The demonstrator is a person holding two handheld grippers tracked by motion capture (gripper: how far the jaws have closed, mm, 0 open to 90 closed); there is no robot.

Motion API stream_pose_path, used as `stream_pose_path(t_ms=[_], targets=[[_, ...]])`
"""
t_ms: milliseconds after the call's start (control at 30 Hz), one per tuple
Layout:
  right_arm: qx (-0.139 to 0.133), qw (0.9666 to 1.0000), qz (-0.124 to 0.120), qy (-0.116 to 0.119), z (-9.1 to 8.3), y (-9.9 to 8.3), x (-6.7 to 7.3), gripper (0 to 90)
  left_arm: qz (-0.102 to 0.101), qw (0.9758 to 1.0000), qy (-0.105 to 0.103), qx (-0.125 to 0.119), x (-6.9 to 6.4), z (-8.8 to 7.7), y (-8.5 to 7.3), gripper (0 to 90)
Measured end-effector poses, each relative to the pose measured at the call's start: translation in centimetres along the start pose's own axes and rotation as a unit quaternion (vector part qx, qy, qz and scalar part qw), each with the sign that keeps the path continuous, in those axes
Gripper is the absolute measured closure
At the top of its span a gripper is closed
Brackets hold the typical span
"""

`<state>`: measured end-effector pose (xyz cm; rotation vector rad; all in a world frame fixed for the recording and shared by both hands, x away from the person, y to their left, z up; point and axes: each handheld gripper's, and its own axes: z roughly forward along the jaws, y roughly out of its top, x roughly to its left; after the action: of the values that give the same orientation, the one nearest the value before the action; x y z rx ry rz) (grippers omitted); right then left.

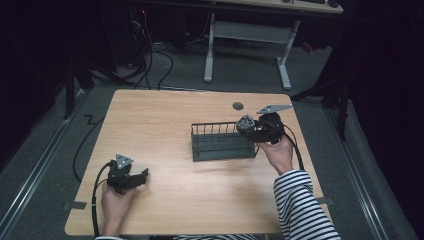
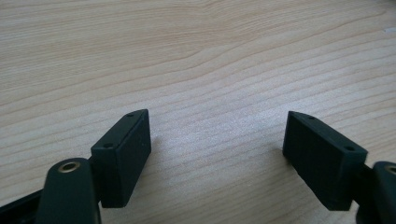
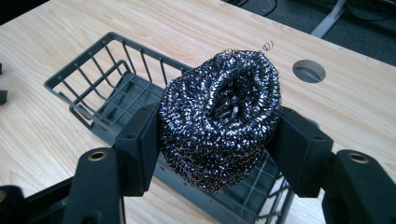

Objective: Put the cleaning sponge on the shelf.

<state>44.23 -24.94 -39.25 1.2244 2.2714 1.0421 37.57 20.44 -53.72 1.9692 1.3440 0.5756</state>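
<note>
A steel wool scourer (image 3: 220, 116) is squeezed between the two black jaws of my right gripper (image 3: 219, 140), which is shut on it. In the high view the right gripper (image 1: 248, 128) holds the scourer (image 1: 245, 123) over the right end of a dark grey wire basket (image 1: 220, 147). The basket (image 3: 98, 65) lies just below and behind the scourer in the right gripper view. My left gripper (image 1: 145, 173) rests near the table's front left, open. Its jaws (image 2: 217, 158) stand wide apart over bare wood with nothing between them.
The wooden table (image 1: 160, 115) has a round cable hole (image 1: 238, 106) behind the basket. A white-legged desk (image 1: 247, 35) and cables stand on the floor beyond the far edge. A striped sleeve (image 1: 300, 205) comes in at the front right.
</note>
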Motion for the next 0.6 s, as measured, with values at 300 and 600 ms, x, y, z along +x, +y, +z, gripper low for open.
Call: stream_pose_path(t_ms=[300, 600], targets=[[0.031, 0.9995, 0.005, 0.000, 2.4, -0.1, -0.1, 37.6, 0.000, 1.0000, -0.001, 0.000, 0.0, 0.0, 0.0, 23.7], [0.052, 0.9986, -0.003, -0.011, 3.5, -0.5, 0.1, 37.1, 0.000, 1.0000, -0.001, 0.000, 0.0, 0.0, 0.0, 23.7]])
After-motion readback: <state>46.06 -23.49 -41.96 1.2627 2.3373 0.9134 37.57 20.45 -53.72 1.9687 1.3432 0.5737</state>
